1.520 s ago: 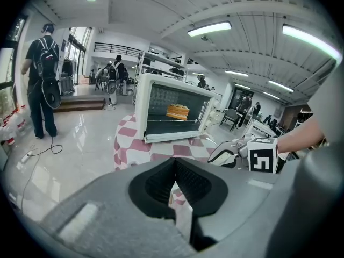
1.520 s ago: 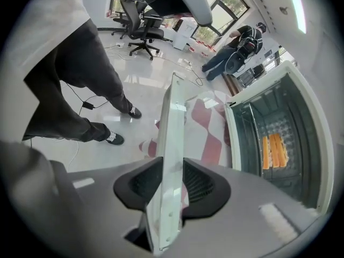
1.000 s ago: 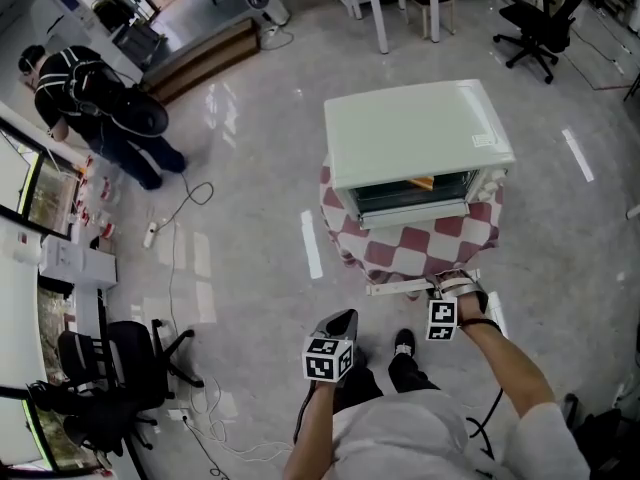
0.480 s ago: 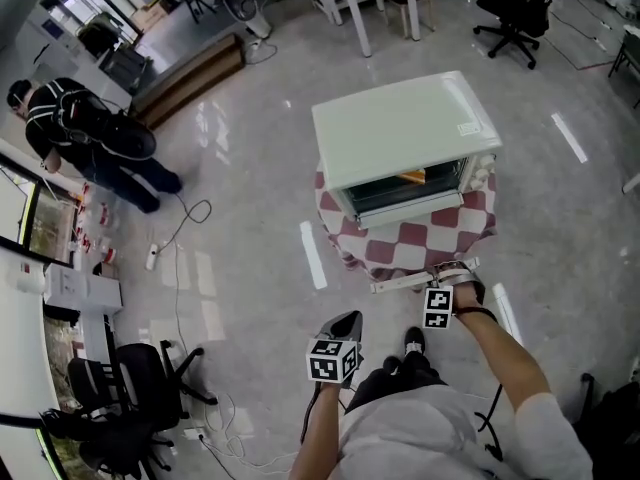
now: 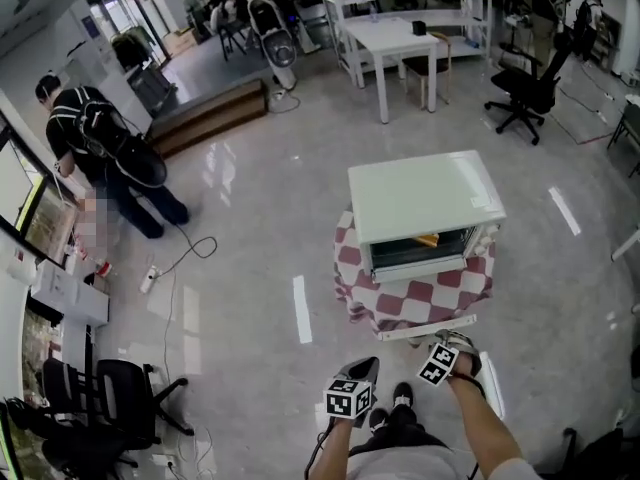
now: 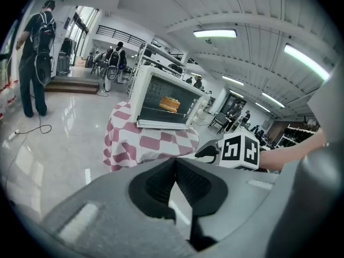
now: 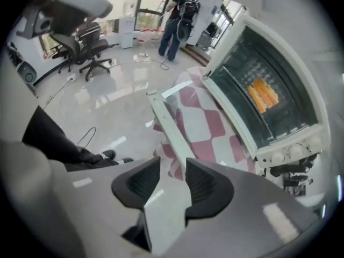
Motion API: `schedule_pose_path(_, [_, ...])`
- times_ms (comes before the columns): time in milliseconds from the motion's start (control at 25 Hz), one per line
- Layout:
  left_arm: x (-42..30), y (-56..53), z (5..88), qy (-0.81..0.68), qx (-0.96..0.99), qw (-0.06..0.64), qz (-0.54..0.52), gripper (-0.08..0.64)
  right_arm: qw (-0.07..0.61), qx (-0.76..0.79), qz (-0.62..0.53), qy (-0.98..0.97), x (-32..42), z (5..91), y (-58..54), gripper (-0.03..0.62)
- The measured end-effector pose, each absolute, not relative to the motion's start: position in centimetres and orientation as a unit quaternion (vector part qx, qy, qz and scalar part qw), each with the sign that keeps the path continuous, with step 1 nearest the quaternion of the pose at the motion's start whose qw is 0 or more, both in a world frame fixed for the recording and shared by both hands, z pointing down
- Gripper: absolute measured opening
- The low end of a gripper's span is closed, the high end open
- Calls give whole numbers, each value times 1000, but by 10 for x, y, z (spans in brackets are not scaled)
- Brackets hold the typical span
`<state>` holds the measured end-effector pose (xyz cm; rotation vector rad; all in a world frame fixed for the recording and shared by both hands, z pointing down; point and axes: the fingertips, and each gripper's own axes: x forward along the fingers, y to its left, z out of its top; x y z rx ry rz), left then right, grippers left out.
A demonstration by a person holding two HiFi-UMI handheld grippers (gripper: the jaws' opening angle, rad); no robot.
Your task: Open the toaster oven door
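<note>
The white toaster oven (image 5: 425, 200) stands on a small table with a red-and-white checked cloth (image 5: 415, 296). Its door (image 5: 428, 328) hangs fully down, and orange bread (image 7: 263, 95) shows on the rack inside. My right gripper (image 5: 452, 344) sits just in front of the door's outer edge. Its jaws have just been opening and now stand open (image 7: 172, 163). The white handle bar (image 7: 165, 121) ends at their tips, unpressed. My left gripper (image 5: 366, 366) hovers lower left of the table, pads together with nothing between them (image 6: 174, 161), facing the oven (image 6: 164, 97).
A person in black (image 5: 95, 143) stands far left by a window counter. Cables and a power strip (image 5: 160, 263) lie on the floor there. An office chair (image 5: 100, 398) is at lower left, a white table (image 5: 395, 38) and a black chair (image 5: 530, 88) beyond the oven.
The right gripper has rolled and drawn back from the door's handle bar toward me, jaws wider. The head view has tilted up, showing more of the room. The door stays down.
</note>
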<state>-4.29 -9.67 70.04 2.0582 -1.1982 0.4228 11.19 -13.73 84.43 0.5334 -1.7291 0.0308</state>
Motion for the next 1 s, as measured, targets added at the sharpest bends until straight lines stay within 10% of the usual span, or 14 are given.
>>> schedule_pose_path(1000, [-36,-103,640,-459,837,282,97,6,191,497,290,-795,95,679,-89,152])
